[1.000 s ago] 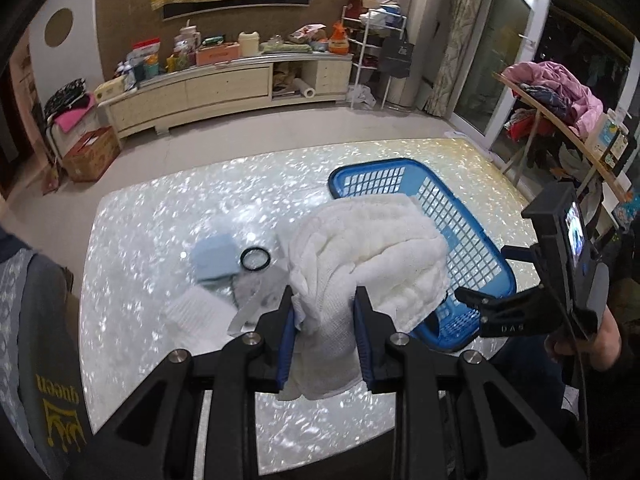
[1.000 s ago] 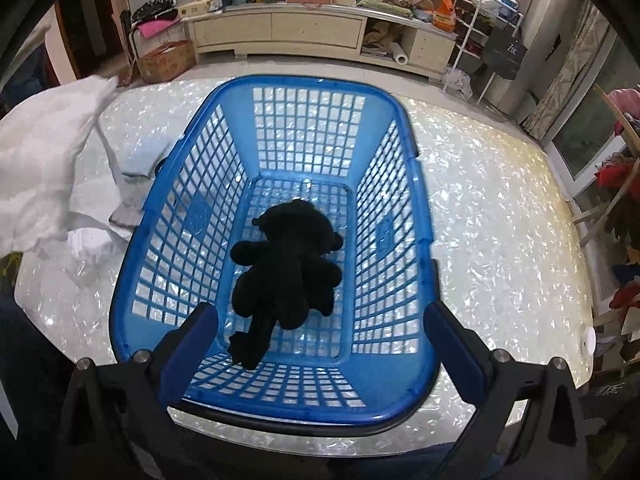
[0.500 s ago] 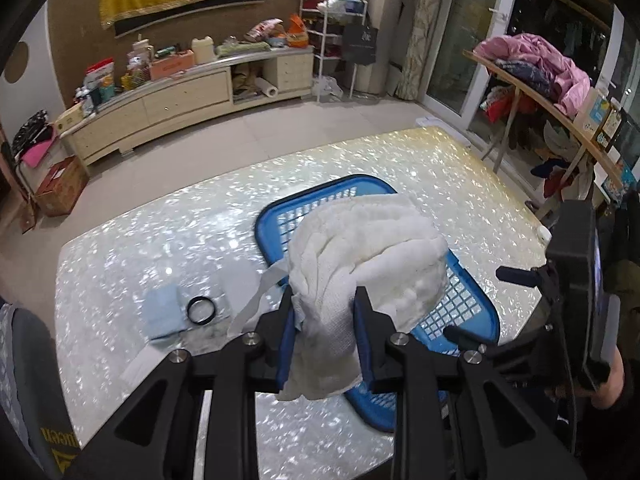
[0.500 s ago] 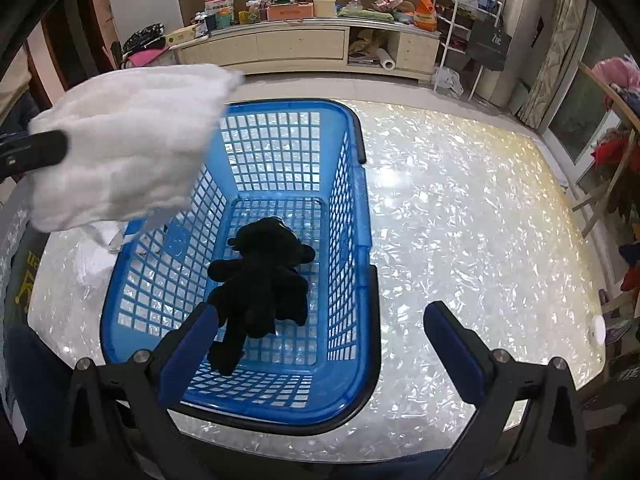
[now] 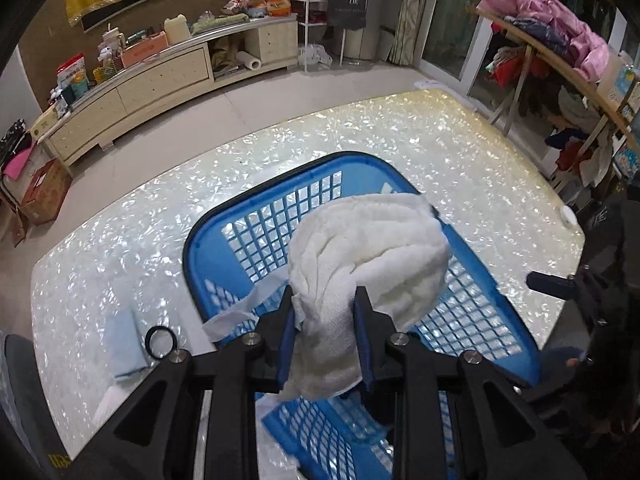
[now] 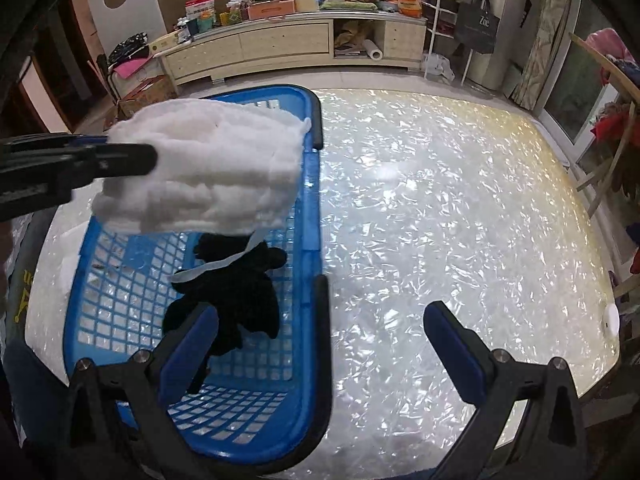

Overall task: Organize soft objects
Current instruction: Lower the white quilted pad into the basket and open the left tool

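1. The left gripper has its blue-padded fingers pinched narrow on one bunched end of a white towel, which is held in the air above the blue laundry basket.
2. The towel's long axis runs away from the pads: in the left wrist view its bulk bulges forward and to the right over the basket, while the gripped end hangs down between the fingers toward the camera.
3. In the right wrist view the towel lies roughly level, stretching from the left gripper at the left across to the basket's far right rim; a thin white strip dangles from it over the toy below.
4. The right gripper stands wide, with nothing between its fingers, above the basket's near right edge.
5. A black plush toy lies on the basket floor, its long axis running from the far end toward the near end.
6. The basket sits on a pearly white table. Beside it lie a pale blue cloth and a black ring.
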`<state>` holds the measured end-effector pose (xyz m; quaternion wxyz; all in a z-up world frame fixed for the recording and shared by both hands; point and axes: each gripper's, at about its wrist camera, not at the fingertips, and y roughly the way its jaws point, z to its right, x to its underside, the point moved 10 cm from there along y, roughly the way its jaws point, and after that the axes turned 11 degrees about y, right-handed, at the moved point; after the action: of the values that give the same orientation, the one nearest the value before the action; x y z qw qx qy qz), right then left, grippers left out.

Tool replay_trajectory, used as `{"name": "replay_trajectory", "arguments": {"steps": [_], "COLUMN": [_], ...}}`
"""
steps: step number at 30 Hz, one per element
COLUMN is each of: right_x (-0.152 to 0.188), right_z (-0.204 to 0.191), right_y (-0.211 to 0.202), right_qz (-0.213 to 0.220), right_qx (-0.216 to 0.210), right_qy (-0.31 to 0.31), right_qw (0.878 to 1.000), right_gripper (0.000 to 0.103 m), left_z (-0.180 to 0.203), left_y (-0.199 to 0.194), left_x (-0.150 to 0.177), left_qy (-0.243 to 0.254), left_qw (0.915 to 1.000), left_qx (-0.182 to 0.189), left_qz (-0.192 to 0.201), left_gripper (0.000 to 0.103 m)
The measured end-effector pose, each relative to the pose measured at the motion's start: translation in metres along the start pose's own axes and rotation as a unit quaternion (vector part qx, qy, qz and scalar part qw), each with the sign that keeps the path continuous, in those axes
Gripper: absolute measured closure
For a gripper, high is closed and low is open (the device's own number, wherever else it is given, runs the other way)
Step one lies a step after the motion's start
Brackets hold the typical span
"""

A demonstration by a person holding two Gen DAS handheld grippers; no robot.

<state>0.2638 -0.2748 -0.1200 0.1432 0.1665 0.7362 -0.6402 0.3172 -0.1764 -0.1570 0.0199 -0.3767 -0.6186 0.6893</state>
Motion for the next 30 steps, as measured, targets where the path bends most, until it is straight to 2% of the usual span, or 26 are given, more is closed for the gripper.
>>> {"name": "replay_trajectory", "arguments": {"steps": [6, 12, 25, 29, 30], "right_x": [-0.005, -0.009, -0.006, -0.009, -0.009], "right_z": [0.007, 0.011, 0.007, 0.009, 0.009], "right_y": [0.01, 0.017, 0.022, 0.02, 0.018], "right_qz": [-0.005, -0.009, -0.019, -0.017, -0.016], "right_qx": [0.005, 0.001, -0.005, -0.005, -0.005], "right_qy": [0.005, 0.011, 0.017, 0.022, 0.022], "right_qw": [1.0, 1.0, 1.0, 1.0, 1.0], "right_gripper": [0.0, 0.0, 0.0, 0.0, 0.0], "left_z": [-0.006, -0.005, -0.004, -0.005, -0.006], "left_y": [0.031, 0.048, 0.06, 0.06, 0.058], "left_x": [-0.003, 0.011, 0.006, 0.007, 0.006], "left_qy": [0.0, 0.014, 0.028, 0.024, 0.021], "left_qw": [0.9996, 0.9975, 0.9962, 0.9954, 0.9954], "left_qx": [-0.002, -0.026, -0.035, -0.043, -0.046], "left_qz": [-0.027, -0.064, -0.075, -0.082, -0.08], "left_gripper": [0.079, 0.079, 0.078, 0.073, 0.067]}}
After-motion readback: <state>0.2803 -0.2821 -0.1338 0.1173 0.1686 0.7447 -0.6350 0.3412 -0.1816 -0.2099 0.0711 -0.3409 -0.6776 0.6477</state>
